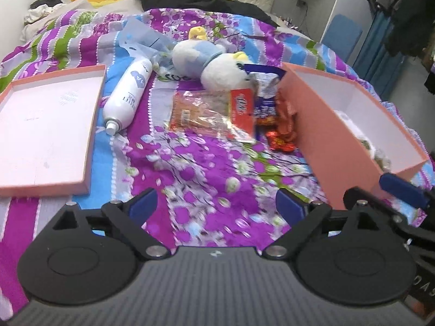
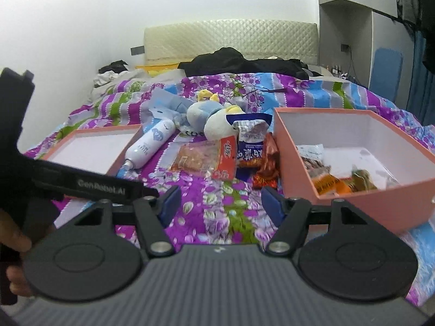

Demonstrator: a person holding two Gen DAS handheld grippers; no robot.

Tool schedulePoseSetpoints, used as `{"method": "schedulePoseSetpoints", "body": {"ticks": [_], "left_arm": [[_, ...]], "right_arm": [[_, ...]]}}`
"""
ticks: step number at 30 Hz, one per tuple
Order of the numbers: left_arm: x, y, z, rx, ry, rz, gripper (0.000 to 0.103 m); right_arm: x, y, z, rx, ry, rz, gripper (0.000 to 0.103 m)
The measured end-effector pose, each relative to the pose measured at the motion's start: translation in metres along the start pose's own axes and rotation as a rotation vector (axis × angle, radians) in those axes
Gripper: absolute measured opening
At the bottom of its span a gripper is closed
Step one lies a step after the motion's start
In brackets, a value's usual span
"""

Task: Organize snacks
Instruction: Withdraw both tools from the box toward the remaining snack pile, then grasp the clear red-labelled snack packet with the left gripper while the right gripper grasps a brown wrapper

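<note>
**Open gripper above a snack-strewn bedspread**

The left gripper (image 1: 216, 203) hovers with jaws wide apart, nothing between them, over a purple floral bedspread (image 1: 206, 168). Ahead lie a clear snack bag (image 1: 201, 108), a blue-and-silver packet (image 1: 265, 92), a white bottle (image 1: 127, 95) and a plush toy (image 1: 209, 62). A pink lid (image 1: 49, 125) lies left, a pink box (image 1: 331, 135) right.

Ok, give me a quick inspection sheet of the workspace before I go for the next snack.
Surface: bed with floral bedspread, rumpled.
Job's things: pink box holds a few snack packets; loose snack packets lie left of it; box lid lies open side up, bare.
Clutter: white spray bottle lying flat, plush toy, dark clothing.
Grippers: left gripper open, nothing between; right gripper open, nothing between.
Cables: one hanging by the far cabinet.
Surroundings: padded headboard, white wall.
</note>
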State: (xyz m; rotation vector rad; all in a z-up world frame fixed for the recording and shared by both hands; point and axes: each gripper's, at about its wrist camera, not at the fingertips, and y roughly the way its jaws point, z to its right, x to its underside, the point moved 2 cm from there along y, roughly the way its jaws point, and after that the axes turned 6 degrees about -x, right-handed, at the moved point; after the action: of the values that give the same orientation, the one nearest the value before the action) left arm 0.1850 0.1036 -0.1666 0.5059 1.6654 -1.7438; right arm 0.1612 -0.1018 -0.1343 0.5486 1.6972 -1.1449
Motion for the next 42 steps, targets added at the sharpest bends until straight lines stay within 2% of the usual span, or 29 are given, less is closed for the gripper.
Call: {"method": "schedulePoseSetpoints", "body": {"ticks": [4, 11, 18, 25, 28, 30, 33, 36, 37, 39, 42], "left_arm": [[-0.017, 0.036, -0.015, 0.011, -0.003, 0.009, 0.096], [-0.055, 0.106, -0.027, 0.050, -0.022, 0.015, 0.096], [-0.084, 0.171, -0.028, 0.033, 0.023, 0.013, 0.096], [-0.095, 0.215, -0.029, 0.029, 0.059, 0.009, 0.096], [-0.096, 0.227, -0.028, 0.036, 0.069, -0.009, 0.095], [-0.097, 0.232, -0.028, 0.033, 0.087, -0.007, 0.094], [-0.095, 0.235, -0.027, 0.019, 0.097, -0.018, 0.088], [-0.093, 0.235, -0.021, -0.014, 0.149, -0.017, 0.081], [-0.092, 0.235, -0.020, -0.018, 0.152, -0.019, 0.079], [-0.093, 0.235, -0.020, -0.023, 0.152, -0.024, 0.075], [-0.094, 0.231, -0.018, -0.028, 0.140, -0.030, 0.066]], "right_arm": [[-0.005, 0.036, -0.003, 0.047, -0.051, -0.002, 0.063], [-0.004, 0.109, 0.007, 0.185, -0.117, -0.046, 0.055], [-0.003, 0.160, 0.019, 0.259, -0.174, -0.093, 0.055], [-0.001, 0.200, 0.028, 0.368, -0.265, -0.113, 0.054], [0.002, 0.218, 0.033, 0.407, -0.298, -0.143, 0.051], [0.003, 0.225, 0.037, 0.407, -0.285, -0.166, 0.044], [0.005, 0.233, 0.037, 0.425, -0.300, -0.168, 0.038], [0.009, 0.240, 0.041, 0.442, -0.307, -0.176, 0.029], [0.009, 0.239, 0.041, 0.437, -0.310, -0.174, 0.029], [0.007, 0.237, 0.041, 0.441, -0.316, -0.167, 0.020], [0.001, 0.230, 0.046, 0.418, -0.279, -0.168, 0.018]]}}
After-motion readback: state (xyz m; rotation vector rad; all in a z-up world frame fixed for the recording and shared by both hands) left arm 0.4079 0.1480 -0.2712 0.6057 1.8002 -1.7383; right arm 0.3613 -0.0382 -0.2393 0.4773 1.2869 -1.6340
